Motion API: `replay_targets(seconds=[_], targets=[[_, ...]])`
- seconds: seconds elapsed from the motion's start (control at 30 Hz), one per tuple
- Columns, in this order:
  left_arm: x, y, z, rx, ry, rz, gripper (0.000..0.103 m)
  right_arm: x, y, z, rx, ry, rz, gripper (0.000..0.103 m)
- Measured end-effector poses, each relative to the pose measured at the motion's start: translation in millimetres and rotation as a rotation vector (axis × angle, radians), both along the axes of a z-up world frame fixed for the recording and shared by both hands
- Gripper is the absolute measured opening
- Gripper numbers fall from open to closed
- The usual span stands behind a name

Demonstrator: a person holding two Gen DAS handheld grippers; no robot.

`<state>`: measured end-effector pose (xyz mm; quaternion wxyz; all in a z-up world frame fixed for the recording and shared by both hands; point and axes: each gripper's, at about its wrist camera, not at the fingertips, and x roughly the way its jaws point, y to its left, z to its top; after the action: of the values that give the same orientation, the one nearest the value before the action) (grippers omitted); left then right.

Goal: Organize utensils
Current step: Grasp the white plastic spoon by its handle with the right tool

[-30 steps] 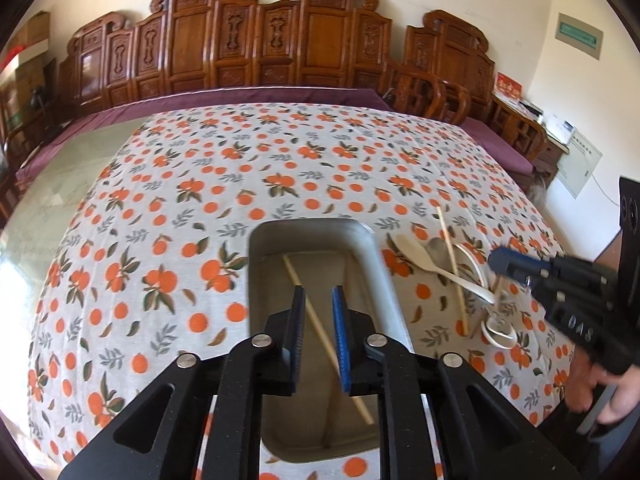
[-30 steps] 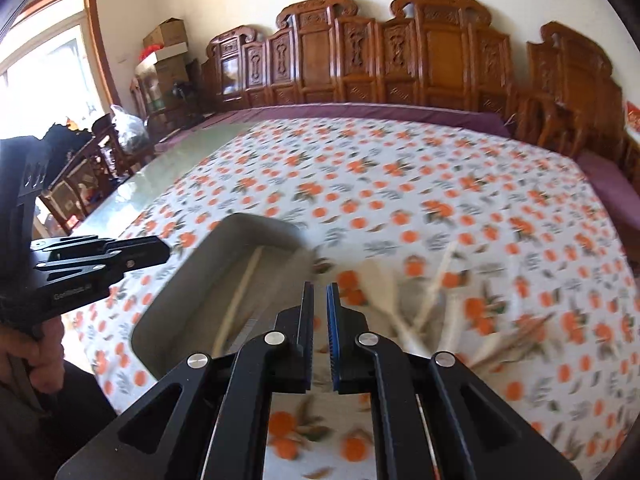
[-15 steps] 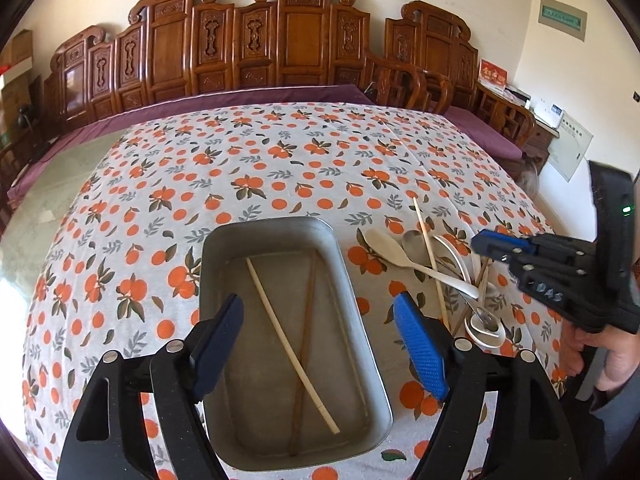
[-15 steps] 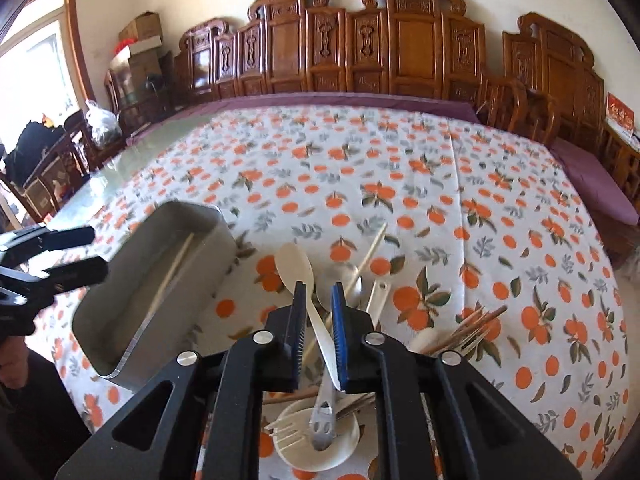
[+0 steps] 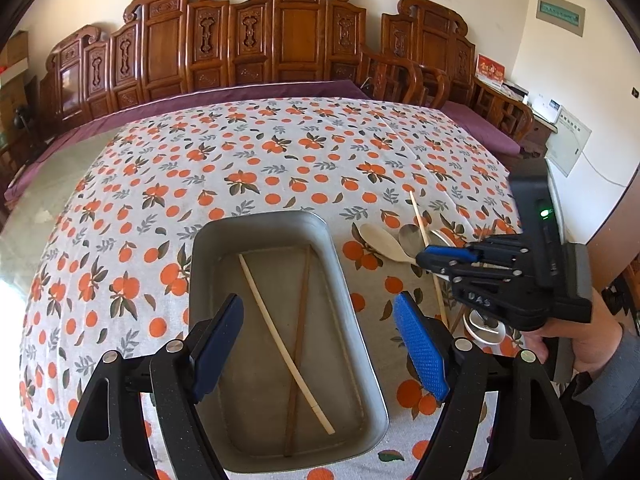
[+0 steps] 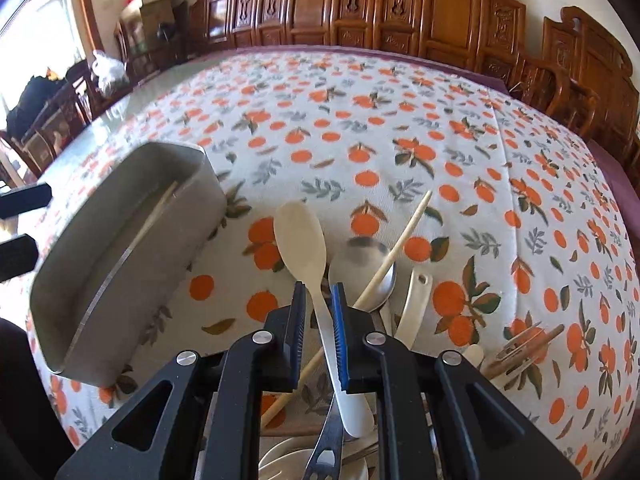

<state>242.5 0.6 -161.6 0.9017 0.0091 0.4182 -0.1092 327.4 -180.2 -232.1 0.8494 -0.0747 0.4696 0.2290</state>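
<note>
Two chopsticks (image 5: 286,332) are already laid in the metal tray (image 5: 256,236), which is set on the tablecloth (image 5: 280,152) beside the utensil pile for short transfers. The left gripper (image 5: 320,344) is held wide open and empty above the tray. The right gripper (image 6: 318,300) is nearly closed astride the cream spoon (image 6: 302,240); contact cannot be confirmed. Only the right wrist view shows the spoon's handle; only the left shows the tray's floor.

A white tablecloth (image 5: 248,168) printed with orange fruit and grey-green leaves is seen under a plain grey metal tray (image 5: 340,280) and a cream plastic spoon (image 6: 300,236).

two close, downward wrist views, seemingly overlapping
</note>
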Motion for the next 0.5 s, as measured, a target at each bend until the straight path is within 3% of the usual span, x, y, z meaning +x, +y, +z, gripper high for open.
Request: replay_targets(seconds=[0.5], targets=[[-1,-4,1,0.007,0.0,-0.006,0.074,-6,14,-10,-0.032,0.028,0.063,0.016]])
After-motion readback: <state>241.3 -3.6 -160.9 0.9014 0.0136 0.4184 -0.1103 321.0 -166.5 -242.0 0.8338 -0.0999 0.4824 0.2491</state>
